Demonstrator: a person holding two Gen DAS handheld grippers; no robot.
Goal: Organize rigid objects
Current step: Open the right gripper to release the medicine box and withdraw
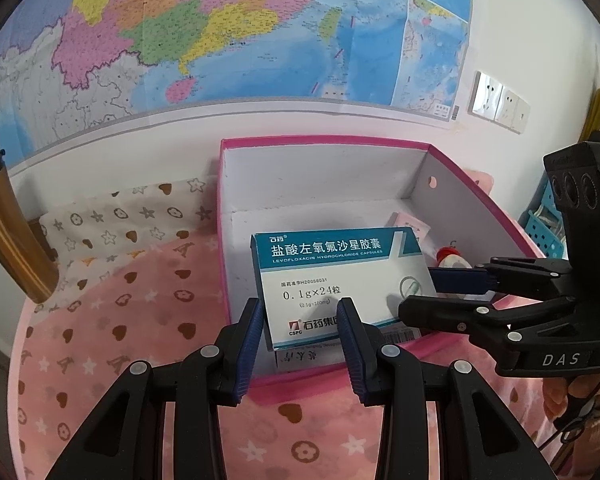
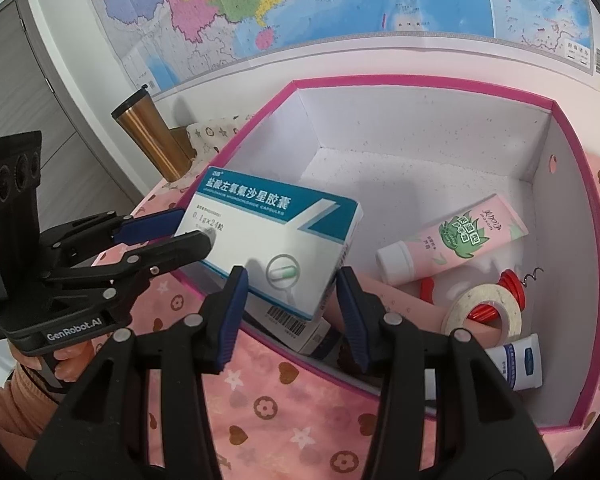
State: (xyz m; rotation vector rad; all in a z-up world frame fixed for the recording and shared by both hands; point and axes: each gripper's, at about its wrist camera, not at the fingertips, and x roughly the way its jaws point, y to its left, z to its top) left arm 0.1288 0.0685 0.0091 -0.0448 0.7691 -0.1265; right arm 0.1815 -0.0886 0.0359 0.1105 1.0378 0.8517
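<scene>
The left gripper [image 1: 300, 336] reaches over the near rim of a pink storage box [image 1: 324, 144] with white inner walls, its blue-padded fingers [image 1: 249, 344] on either side of the lower edge of a teal-and-white medicine carton [image 1: 340, 280]; the pads look to be against it. The carton stands tilted inside the box's near left corner. The right gripper [image 1: 440, 296] comes in from the right, its fingers at the carton's right end. Behind the carton lie a small red-capped item [image 1: 450, 258] and a pink packet [image 1: 410, 226]. The box sits on a pink patterned cloth [image 1: 120, 320]. A brown tumbler [image 1: 8, 232] stands at the far left, and a map [image 1: 220, 32] covers the wall.
</scene>
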